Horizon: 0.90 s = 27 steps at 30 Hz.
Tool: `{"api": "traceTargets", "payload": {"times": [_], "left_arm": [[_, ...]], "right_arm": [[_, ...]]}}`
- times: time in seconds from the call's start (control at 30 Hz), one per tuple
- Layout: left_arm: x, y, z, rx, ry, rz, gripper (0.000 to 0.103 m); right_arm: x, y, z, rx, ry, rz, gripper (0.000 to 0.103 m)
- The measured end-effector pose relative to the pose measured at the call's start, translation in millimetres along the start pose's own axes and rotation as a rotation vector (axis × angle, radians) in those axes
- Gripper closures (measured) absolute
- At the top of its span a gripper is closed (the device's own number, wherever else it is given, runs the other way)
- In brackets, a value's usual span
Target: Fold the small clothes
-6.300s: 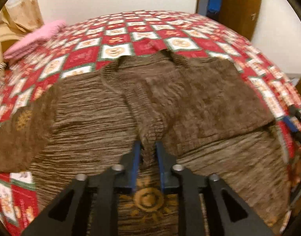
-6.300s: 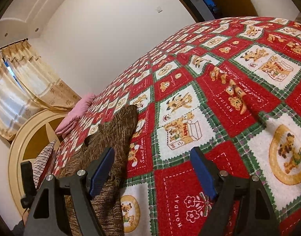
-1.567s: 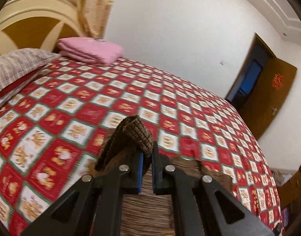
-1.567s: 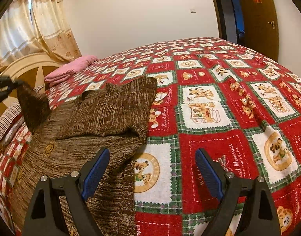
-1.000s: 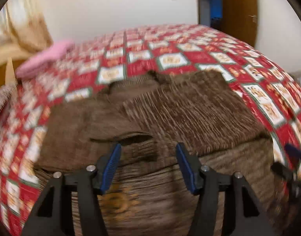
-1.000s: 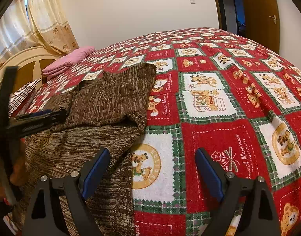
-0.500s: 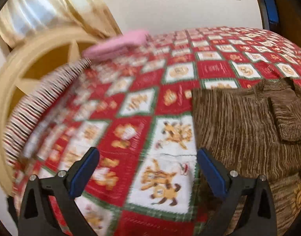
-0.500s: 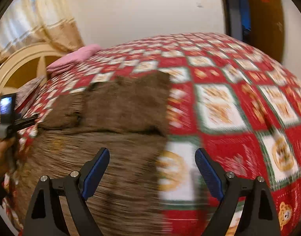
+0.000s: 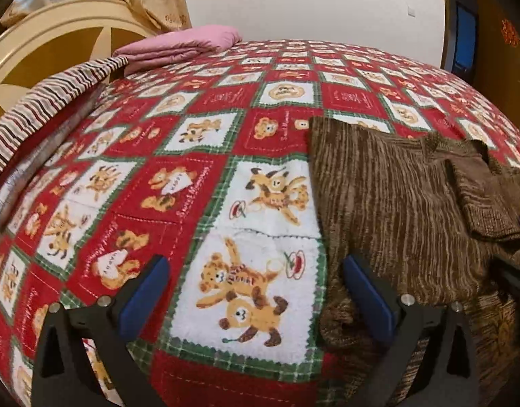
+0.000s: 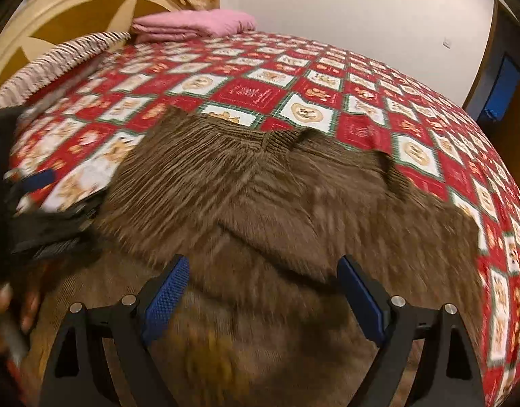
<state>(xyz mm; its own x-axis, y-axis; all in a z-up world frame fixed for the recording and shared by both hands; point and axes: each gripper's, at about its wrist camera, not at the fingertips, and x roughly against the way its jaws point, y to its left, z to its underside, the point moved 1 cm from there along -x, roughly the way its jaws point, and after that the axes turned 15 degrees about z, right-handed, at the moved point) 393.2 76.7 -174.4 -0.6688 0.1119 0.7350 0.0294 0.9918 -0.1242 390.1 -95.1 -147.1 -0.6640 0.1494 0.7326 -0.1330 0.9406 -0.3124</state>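
A brown knit sweater (image 10: 260, 186) lies flat on the red patchwork bedspread (image 9: 199, 176), both sleeves folded in over its body. One ribbed cuff (image 9: 490, 210) rests on the chest. My left gripper (image 9: 256, 291) is open wide over the bedspread at the sweater's (image 9: 395, 210) left edge, its right finger (image 9: 368, 295) over the knit edge, nothing gripped. My right gripper (image 10: 263, 291) hovers open over the sweater's lower body with nothing between its pads. The left gripper (image 10: 32, 203) shows blurred at the left of the right wrist view, held by a hand (image 10: 8, 305).
A folded pink blanket (image 9: 182, 44) and a striped pillow (image 9: 39, 108) lie at the head of the bed against the cream headboard (image 9: 56, 34). A dark doorway (image 9: 463, 34) stands at the far right. Bedspread stretches beyond the sweater's collar.
My left gripper laid the sleeve across the sweater, let go, opened wide and swung left to the sweater's edge. My right gripper, still open, swept from the bare bedspread over the sweater.
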Motion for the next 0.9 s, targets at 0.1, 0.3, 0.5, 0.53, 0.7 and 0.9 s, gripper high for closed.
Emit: {"api": "traceTargets", "payload": {"times": [0.1, 0.3, 0.5, 0.53, 0.7, 0.9], "left_arm": [[-1.8, 0.7, 0.8, 0.010, 0.000, 0.015, 0.000], [-2.5, 5.2, 1.2, 0.034, -0.003, 0.038, 0.000], [-2.6, 7.6, 1.0, 0.048, -0.003, 0.053, 0.000], [-1.9, 7.9, 1.1, 0.051, -0.006, 0.056, 0.000], [6.6, 14.1, 2.4, 0.085, -0.046, 0.085, 0.000], [7.6, 7.8, 2.6, 0.057, -0.049, 0.072, 0.000]], "right_arm": [[-29.0, 2.9, -15.0, 0.018, 0.057, 0.099, 0.014], [-42.3, -114.1, -15.0, -0.286, 0.096, 0.364, 0.014], [-0.5, -155.7, 16.2, -0.388, 0.036, 0.150, 0.014], [4.8, -148.8, 19.7, -0.387, 0.027, 0.067, 0.014], [10.3, -101.8, 42.1, -0.346, 0.077, -0.217, 0.043], [10.9, -82.7, 50.0, -0.305, 0.043, -0.248, 0.096]]}}
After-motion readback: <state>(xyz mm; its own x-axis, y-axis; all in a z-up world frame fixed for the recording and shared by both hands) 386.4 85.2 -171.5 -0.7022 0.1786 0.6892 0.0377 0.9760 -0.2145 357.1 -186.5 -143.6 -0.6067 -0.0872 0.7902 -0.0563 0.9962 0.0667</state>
